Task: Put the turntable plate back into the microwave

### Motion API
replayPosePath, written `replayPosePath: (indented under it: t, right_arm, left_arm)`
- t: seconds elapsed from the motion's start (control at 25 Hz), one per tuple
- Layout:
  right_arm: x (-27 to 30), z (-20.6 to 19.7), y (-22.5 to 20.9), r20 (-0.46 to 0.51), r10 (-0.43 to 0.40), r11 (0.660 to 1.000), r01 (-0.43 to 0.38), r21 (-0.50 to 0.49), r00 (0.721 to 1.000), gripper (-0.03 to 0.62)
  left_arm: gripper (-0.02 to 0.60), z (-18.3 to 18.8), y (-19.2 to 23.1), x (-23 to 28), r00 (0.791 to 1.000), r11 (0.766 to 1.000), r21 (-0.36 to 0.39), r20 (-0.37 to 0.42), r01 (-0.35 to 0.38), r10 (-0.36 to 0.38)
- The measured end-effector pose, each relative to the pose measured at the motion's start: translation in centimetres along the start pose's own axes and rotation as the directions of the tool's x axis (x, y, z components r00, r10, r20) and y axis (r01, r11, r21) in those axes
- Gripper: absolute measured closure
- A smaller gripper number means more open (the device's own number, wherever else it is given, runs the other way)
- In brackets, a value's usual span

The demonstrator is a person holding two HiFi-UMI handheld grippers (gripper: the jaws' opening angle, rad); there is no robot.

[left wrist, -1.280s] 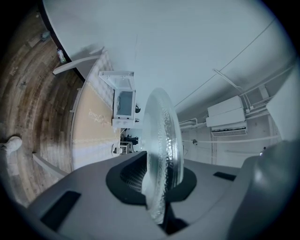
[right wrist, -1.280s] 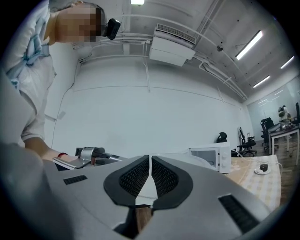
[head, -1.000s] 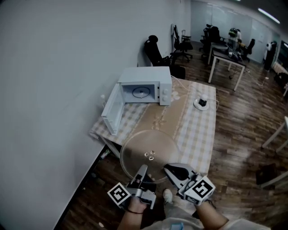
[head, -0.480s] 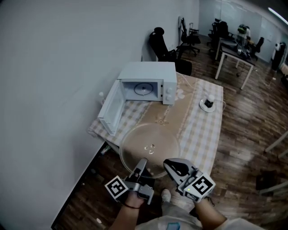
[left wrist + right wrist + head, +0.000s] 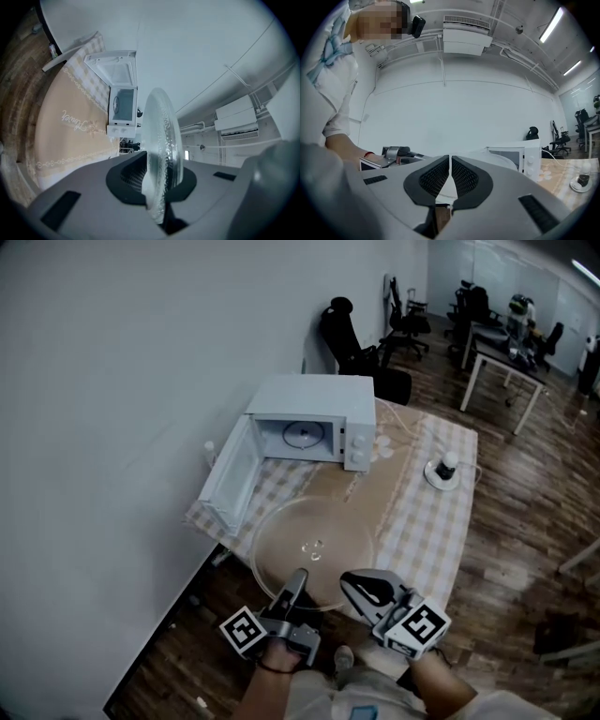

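Observation:
The clear glass turntable plate hangs level in the air over the near end of the table. My left gripper is shut on its near rim; in the left gripper view the rim sits pinched between the dark pads. My right gripper is shut with nothing between its pads, its tips beside the plate's near right rim. The white microwave stands at the table's far left with its door swung open, and a round ring lies on its floor.
The table has a checked cloth with a beige runner. A small dark object on a white dish sits near the far right edge. A white wall runs along the left. Office chairs and a desk stand behind.
Both grippers and the plate have moved forward toward the table and microwave. The plate now overlaps the table's near end more. Neither grip has changed.

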State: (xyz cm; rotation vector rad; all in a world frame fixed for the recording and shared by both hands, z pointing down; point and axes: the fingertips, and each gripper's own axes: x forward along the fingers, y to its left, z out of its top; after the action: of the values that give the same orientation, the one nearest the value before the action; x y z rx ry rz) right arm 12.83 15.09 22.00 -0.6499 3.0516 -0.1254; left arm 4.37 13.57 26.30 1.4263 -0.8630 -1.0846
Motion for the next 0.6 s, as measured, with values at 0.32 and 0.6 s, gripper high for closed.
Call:
replayPosePath:
  t: [0.32,0.6]
  right_arm:
    - [2.8,-0.7,-3.1,-0.025,0.016,1.0,-0.016,-0.009,1.0,0.556]
    - [5.9,-1.6,-5.7,-0.053,0.002,1.0,-0.004,-0.025,0.999,0.556]
  left_arm:
    - [0.56,2.3,1.5,3.0,1.0,1.0,-0.027,0.023,0.017,-0.016]
    - [0.56,5.3,3.1,5.6,1.0,0.998,-0.053,0.022,0.022,-0.021]
